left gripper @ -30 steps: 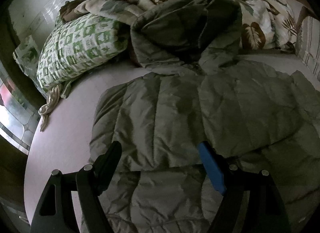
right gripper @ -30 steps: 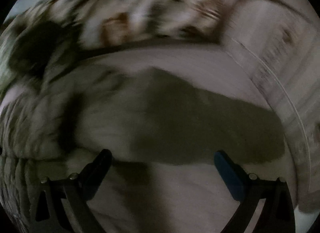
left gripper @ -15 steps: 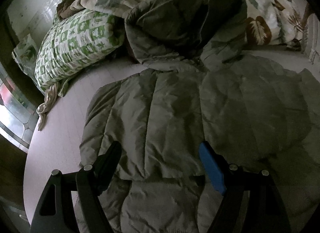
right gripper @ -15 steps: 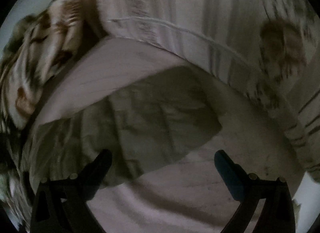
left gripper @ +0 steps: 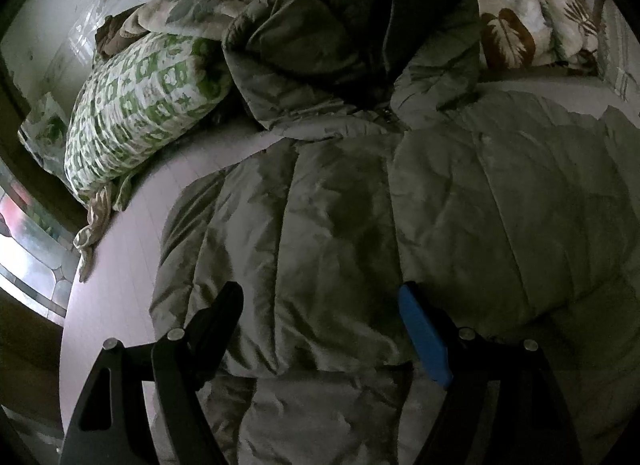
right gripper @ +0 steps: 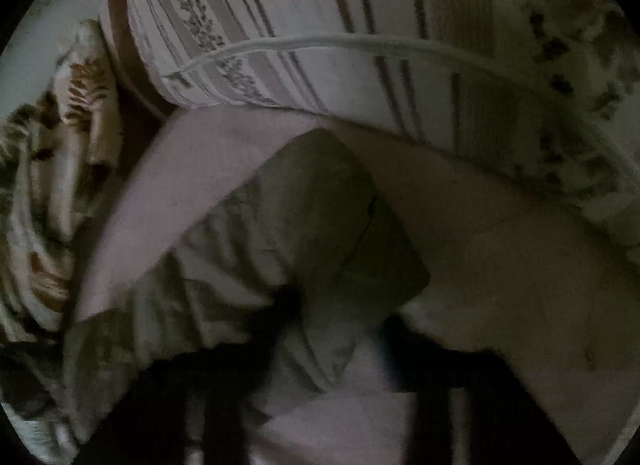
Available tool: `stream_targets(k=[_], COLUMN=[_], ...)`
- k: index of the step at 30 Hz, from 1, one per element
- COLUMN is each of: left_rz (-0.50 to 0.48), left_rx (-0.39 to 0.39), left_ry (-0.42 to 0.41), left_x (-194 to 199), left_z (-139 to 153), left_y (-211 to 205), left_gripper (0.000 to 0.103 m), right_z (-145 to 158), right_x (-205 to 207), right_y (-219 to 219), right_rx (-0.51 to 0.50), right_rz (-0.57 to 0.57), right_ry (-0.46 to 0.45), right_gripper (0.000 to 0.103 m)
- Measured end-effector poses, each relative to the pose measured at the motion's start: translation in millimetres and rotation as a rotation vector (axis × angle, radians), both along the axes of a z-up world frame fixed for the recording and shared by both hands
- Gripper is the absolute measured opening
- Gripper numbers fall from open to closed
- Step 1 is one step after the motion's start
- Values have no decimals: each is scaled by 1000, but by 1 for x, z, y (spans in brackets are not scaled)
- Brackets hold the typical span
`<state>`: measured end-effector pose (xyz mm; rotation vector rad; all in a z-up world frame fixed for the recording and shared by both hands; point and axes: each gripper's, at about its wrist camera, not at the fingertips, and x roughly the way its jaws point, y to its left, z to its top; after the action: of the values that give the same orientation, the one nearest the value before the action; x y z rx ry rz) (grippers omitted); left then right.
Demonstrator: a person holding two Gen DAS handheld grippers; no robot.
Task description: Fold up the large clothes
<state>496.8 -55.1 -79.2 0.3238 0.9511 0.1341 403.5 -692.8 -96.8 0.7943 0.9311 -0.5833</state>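
My right jaws have just been closing on the end of the jacket's sleeve (right gripper: 320,225), and the dim, blurred right wrist view suggests cloth is bunched between them, though I cannot tell how firm the bite is. My left gripper (left gripper: 320,329) is hanging with jaws wide, holding nothing, over the jacket (left gripper: 340,225), which is lying spread flat on the bed (left gripper: 120,265) with its hood against the green pillow (left gripper: 140,113) and flowered quilt (left gripper: 520,17). I am judging the sleeve fold is in hand: I should be lifting the sleeve low and carrying it across the chest, while the left jaws are pinning the body so the slippery padding does not drag.
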Motion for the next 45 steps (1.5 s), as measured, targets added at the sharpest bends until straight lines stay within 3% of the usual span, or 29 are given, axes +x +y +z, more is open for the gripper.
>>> stream_targets(k=[2,6,12,18,23,30,36,41,44,45], left_rz=[-2,3,7,42,91,157,207,217,214,211], left_rx=[10,3,-26,-66,-93,-124,-179,-192,-203,-209], left_ry=[-3,2,10,2,-10,-19,-23,-18,-22,-20], left_x=[-2,-9,-22,-32,-41,-51,-56,-55,-50,-48], left_z=[2,8,21,41,54,56,47,45,46,46], left_y=[2,10,26,59,98,145,177,185,183,181], left_gripper=[80,80,80,80,80,80,80,80,80,80], right_z=[11,50,125,185,203,179,118,57,56,57], right_x=[2,11,37,45,55,66,63,68,63,63], right_y=[8,34,113,233,352,508,618,654,647,644], right_rx=[-57,-204,-420,-462,-442,-347,-226,-191,-213,-213], right_rz=[35,132,389,612,813,1043,1206,1243,1252,1256], right_ry=[-8,-27,-78,-202,-273,-312,-240,-110,-114,-112], right_gripper=[23,20,18,17,17,17,17,20,24,33])
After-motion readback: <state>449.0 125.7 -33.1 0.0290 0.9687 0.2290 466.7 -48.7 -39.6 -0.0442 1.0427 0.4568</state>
